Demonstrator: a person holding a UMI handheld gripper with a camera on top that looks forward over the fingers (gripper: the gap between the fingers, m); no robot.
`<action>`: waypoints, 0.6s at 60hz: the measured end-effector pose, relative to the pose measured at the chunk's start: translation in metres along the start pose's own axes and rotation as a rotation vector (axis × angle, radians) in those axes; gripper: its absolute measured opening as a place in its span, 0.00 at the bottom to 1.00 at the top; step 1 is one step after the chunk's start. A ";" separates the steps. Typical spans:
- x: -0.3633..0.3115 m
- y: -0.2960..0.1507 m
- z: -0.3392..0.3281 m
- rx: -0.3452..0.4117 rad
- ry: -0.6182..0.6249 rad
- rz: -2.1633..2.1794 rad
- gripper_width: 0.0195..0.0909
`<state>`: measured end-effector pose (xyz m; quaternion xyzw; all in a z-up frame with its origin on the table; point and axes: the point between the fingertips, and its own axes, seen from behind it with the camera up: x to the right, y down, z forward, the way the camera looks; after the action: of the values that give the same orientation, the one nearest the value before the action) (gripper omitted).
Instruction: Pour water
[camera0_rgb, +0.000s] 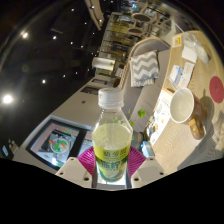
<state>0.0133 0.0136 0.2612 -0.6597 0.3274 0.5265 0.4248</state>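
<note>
Gripper (113, 172): fingers closed onto plastic bottle (113, 135), pink pads pressed at both sides; bottle upright, white cap on, yellowish liquid, green label; white bowl (181, 104) to bottle's right, on round table (165, 140).

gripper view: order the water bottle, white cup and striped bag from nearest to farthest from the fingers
1. Water bottle: between the fingers, pink pads at both its sides.
2. White cup: beyond the fingers, to the right on the round table.
3. Striped bag: farthest, behind the table.
</note>
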 end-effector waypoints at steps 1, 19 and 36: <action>0.002 -0.003 0.004 -0.001 -0.010 0.047 0.26; 0.042 -0.028 0.042 0.010 -0.104 0.713 0.26; 0.044 -0.026 0.039 -0.015 -0.083 0.688 0.25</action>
<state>0.0301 0.0605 0.2211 -0.4917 0.5092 0.6677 0.2305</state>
